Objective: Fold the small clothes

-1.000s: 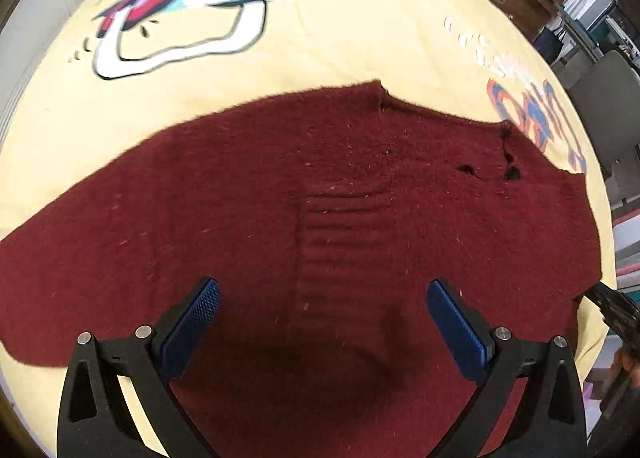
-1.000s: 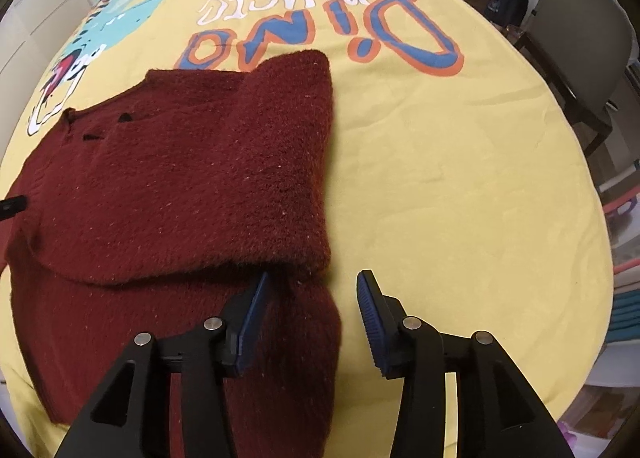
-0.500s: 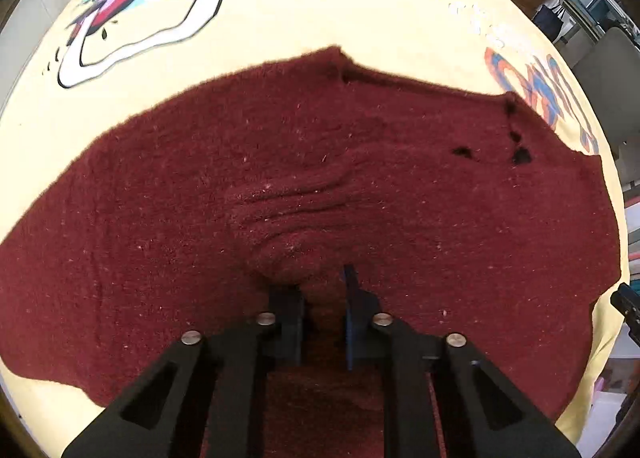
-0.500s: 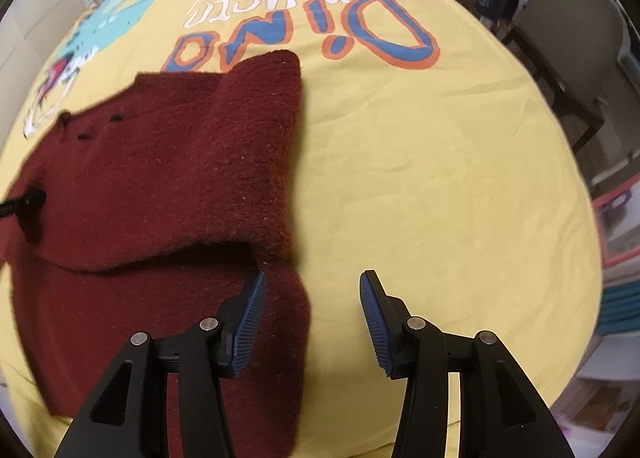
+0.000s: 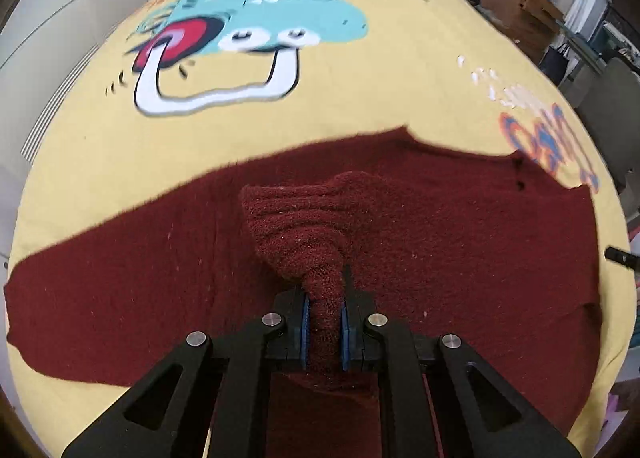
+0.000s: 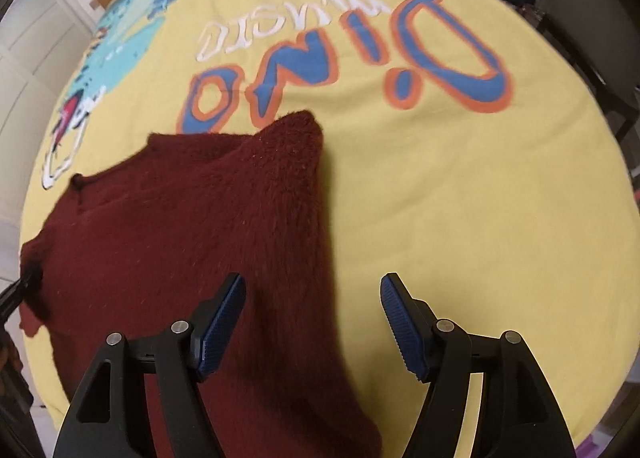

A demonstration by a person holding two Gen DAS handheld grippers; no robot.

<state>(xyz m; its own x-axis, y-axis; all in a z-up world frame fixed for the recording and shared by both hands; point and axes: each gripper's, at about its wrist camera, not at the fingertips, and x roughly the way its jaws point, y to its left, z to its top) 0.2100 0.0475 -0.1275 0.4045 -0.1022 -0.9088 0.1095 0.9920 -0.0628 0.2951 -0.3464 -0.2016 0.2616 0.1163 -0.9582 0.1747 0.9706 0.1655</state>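
Observation:
A dark red knitted sweater point(image 5: 460, 242) lies spread on a yellow printed bed cover point(image 5: 360, 69). My left gripper point(image 5: 324, 322) is shut on the ribbed cuff point(image 5: 300, 225) of a sleeve, which is bunched and lifted off the sweater's body. In the right wrist view the same sweater point(image 6: 172, 242) has one sleeve folded across its body. My right gripper point(image 6: 312, 314) hovers over the sweater's right edge with its jaws opening; fabric lies below the left pad and nothing is pinched between the pads.
The cover carries a teal dinosaur print point(image 5: 256, 5) and "Dino music" lettering point(image 6: 360, 53). Cardboard boxes point(image 5: 516, 5) and a chair point(image 5: 612, 93) stand off the bed's right side. White cupboard doors point(image 5: 60, 17) line the left.
My left gripper closed on the ribbed cuff and pulled it up into a bunch. My right gripper slid left along the sweater's edge and its jaws widened.

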